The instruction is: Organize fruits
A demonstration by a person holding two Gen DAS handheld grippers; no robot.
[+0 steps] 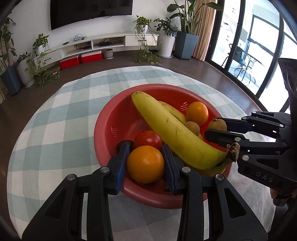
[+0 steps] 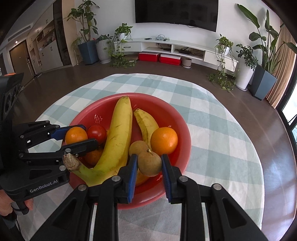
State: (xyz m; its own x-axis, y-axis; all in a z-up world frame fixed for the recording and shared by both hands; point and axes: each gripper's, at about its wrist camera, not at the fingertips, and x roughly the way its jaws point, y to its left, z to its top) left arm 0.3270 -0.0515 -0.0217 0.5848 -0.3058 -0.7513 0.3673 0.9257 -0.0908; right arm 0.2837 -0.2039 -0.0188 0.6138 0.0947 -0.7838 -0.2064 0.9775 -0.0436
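Checked tablecloth (image 1: 55,115) carries a red bowl (image 1: 111,118) holding two bananas (image 1: 172,129), a tomato (image 1: 147,139), oranges and brown fruits. Left gripper (image 1: 145,164) clamps an orange (image 1: 145,164); right gripper (image 2: 149,165) clamps a brown fruit (image 2: 149,164), both over the bowl.

Left wrist camera rides just behind its own fingers, angled steeply down, close over the near rim of the red colander bowl (image 1: 104,129) on the checked tablecloth (image 1: 61,115), facing the wall TV (image 1: 91,11), with the glass doors (image 1: 259,55) to its right. Right wrist camera sits alongside, just as close and tilted down, facing the same TV (image 2: 176,13), a hallway door (image 2: 20,57) off to its left. Both views share the bowl, its big banana (image 1: 170,129), the cloth and the TV wall, and each catches the other gripper at its edge.
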